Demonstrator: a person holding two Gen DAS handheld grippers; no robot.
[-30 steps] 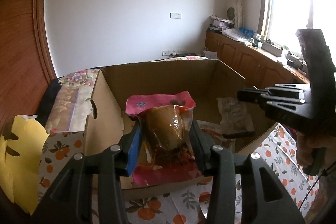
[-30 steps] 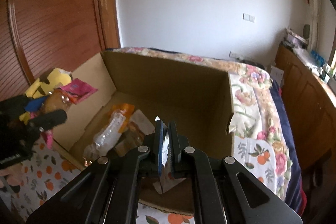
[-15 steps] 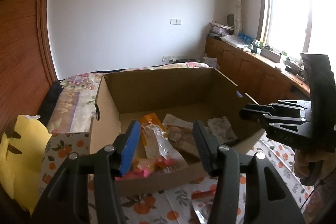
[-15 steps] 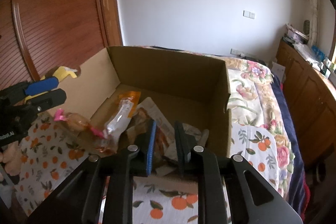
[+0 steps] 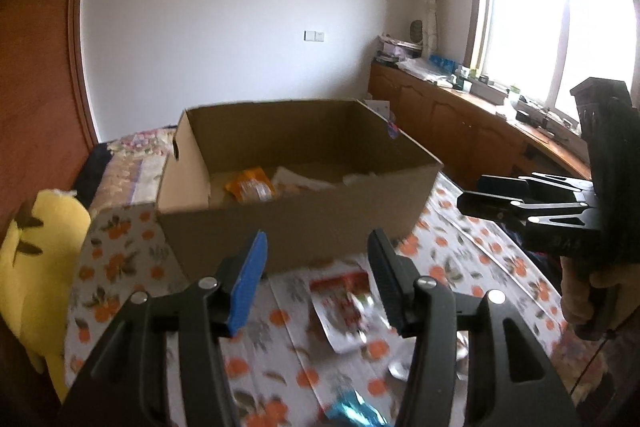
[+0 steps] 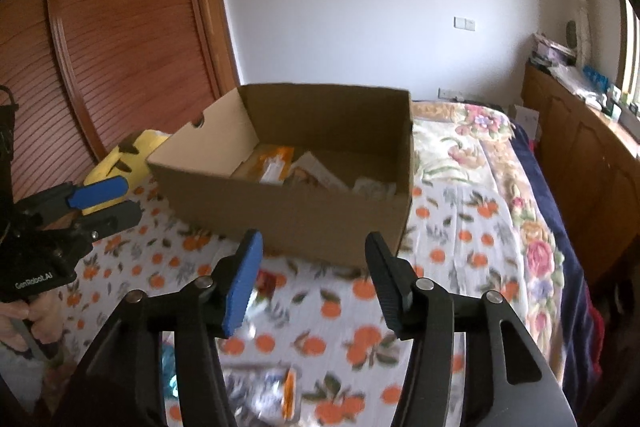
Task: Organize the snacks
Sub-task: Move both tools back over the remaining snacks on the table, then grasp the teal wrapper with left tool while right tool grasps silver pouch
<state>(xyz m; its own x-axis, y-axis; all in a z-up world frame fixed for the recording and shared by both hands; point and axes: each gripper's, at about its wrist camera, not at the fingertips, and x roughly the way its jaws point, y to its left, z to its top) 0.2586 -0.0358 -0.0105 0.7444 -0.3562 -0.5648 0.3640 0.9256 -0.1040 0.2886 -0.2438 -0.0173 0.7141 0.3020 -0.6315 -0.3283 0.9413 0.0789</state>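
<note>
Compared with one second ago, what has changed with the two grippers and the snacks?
The left gripper let go of the pink snack pack into the cardboard box and pulled back, open, over a red packet on the cloth. The right gripper, shut over the box before, opened and also drew back; both are empty. The box and the orange packet inside stayed put.
</note>
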